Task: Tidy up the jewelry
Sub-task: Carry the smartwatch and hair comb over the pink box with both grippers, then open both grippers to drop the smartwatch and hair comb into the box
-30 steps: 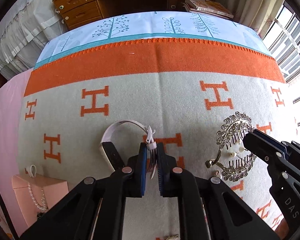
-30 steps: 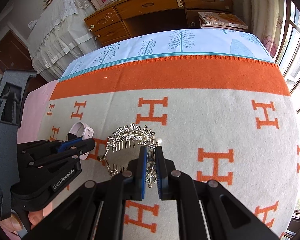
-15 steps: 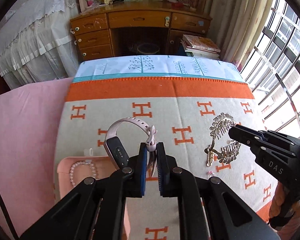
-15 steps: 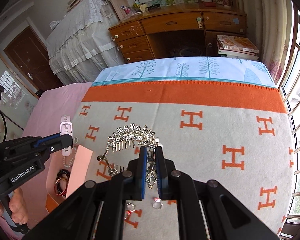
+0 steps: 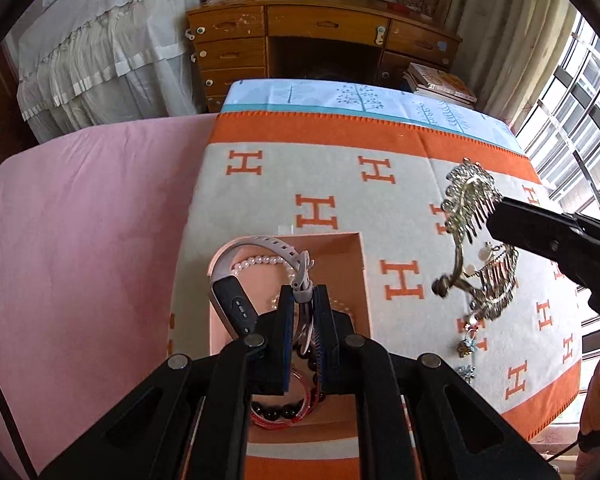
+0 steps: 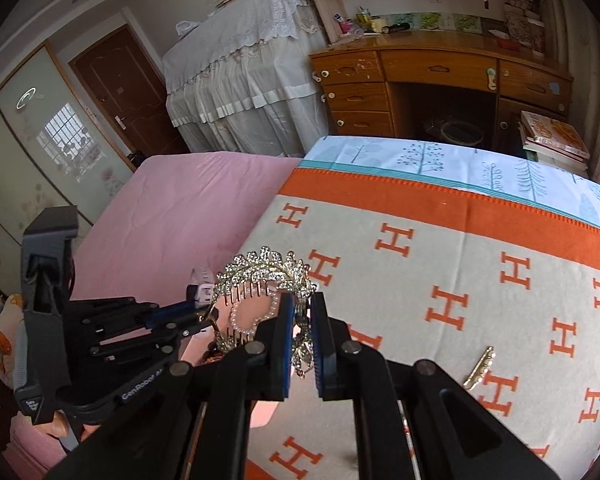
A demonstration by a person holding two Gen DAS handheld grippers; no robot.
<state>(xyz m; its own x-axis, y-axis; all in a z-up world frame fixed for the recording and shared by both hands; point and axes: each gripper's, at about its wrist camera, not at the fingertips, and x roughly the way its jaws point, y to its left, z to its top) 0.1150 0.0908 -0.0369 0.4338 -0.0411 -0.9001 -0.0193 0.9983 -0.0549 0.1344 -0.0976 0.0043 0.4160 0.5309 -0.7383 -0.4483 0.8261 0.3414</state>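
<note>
My left gripper (image 5: 301, 300) is shut on the strap of a pale pink smart watch (image 5: 236, 308), which hangs above an open pink box (image 5: 362, 264). A pearl bracelet (image 5: 260, 261), a dark bead bracelet (image 5: 278, 413) and a red bangle lie in the box. My right gripper (image 6: 300, 308) is shut on a rhinestone tiara comb (image 6: 268, 266) held in the air. In the left wrist view the tiara comb (image 5: 470, 216) hangs to the right of the box from the right gripper (image 5: 500, 216). In the right wrist view the left gripper (image 6: 202, 314) sits at lower left with the watch (image 6: 202, 291).
A grey blanket with orange H marks (image 5: 380, 208) covers the bed beside a pink sheet (image 5: 80, 220). Small earrings (image 5: 468, 347) lie right of the box. A gold hair clip (image 6: 480, 368) rests on the blanket. A wooden desk (image 5: 324, 36) stands beyond the bed.
Both grippers have risen and drawn back toward the left with the watch and tiara still held. The pink box has come from the lower left to under the left gripper.
</note>
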